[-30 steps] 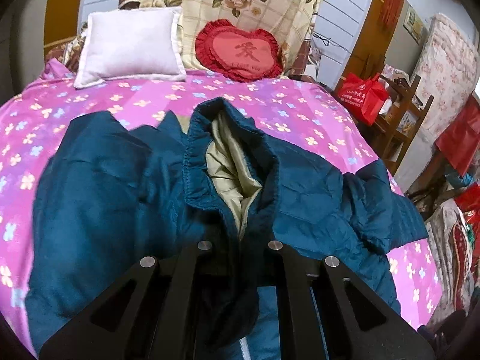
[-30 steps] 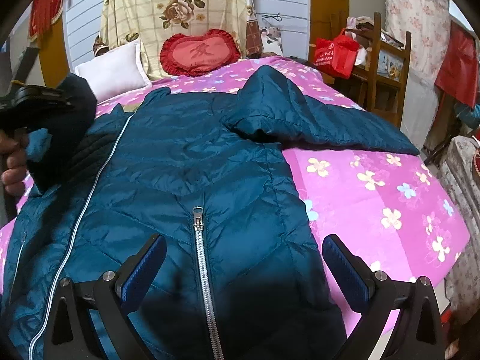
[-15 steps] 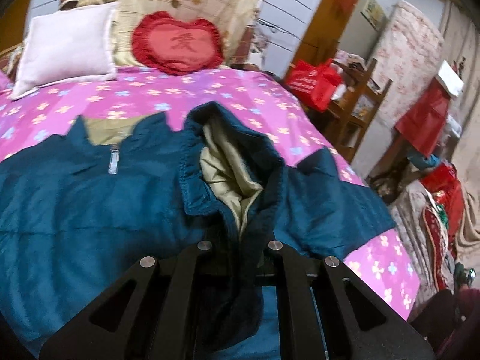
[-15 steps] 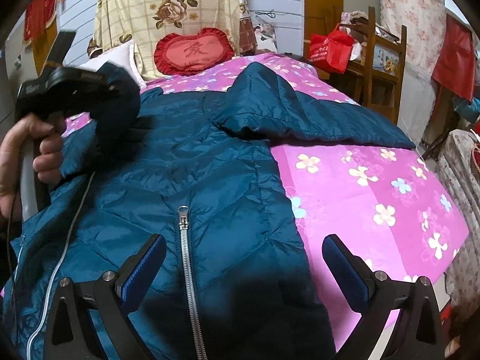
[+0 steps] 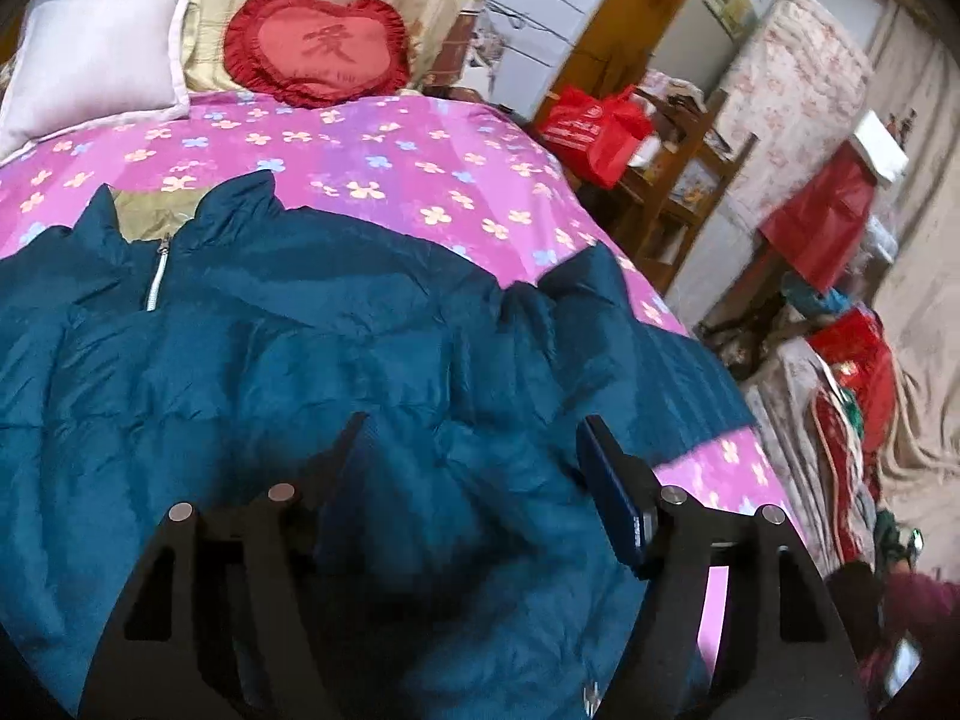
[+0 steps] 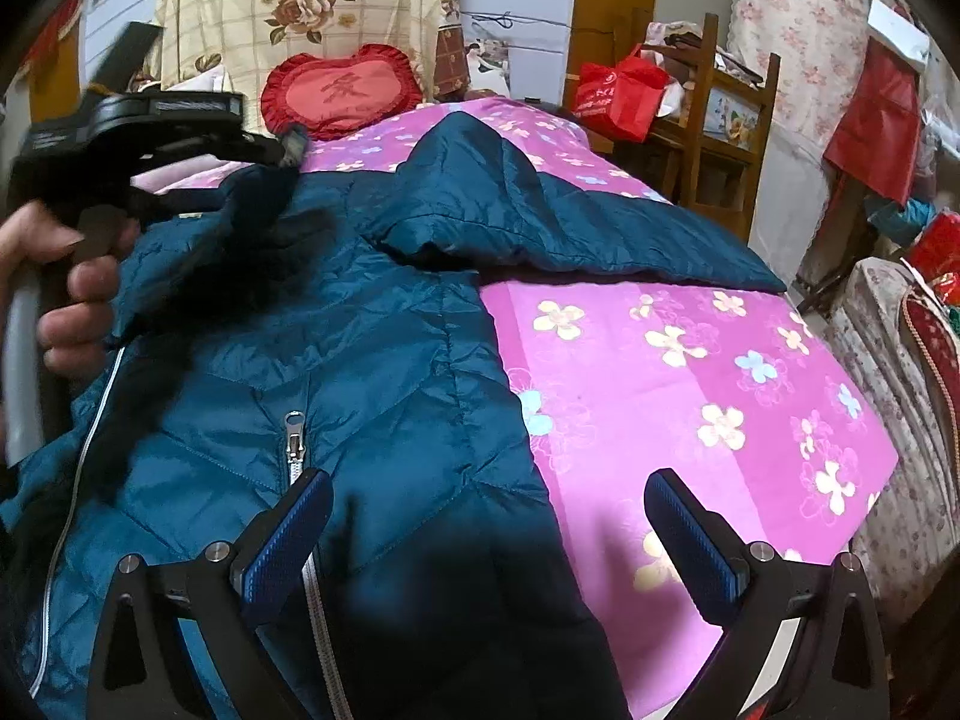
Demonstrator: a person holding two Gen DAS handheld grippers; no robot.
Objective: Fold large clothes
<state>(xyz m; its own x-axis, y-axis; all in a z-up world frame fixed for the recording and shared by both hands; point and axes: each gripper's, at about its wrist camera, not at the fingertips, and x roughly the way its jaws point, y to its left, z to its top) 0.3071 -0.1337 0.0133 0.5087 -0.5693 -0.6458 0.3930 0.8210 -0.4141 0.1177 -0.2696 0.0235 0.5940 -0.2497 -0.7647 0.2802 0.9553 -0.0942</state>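
A: Jacket (image 5: pixel 336 360) of dark teal, quilted, lay spread across the bed (image 5: pixel 384 162), whose cover was pink with small flowers. Its collar pointed toward the pillows, and the front zipper (image 6: pixel 297 450) ran down toward the near edge.

B: And the sleeves?

A: In the right wrist view one sleeve (image 6: pixel 540 222) lay folded across the chest, its cuff end reaching out over the bare cover. The other side of the jacket was bunched under the left gripper (image 5: pixel 474 468).

B: How did the jaws stand?

A: The left gripper's jaws were opening; teal cloth lay between and below them, but the pads were not pressing on it. The right gripper (image 6: pixel 486 534) stood wide apart, holding nothing, above the lower front of the jacket and the edge of the pink cover.

B: Was a hand visible?

A: Yes, at the left edge of the right wrist view a hand (image 6: pixel 66 294) gripped the left gripper's handle.

B: Surroundings?

A: A white pillow (image 5: pixel 96 48) and a red heart cushion (image 5: pixel 318 45) sat at the head of the bed; a red bag (image 6: pixel 618 90) rested on a wooden chair (image 6: pixel 714 120) beside it.
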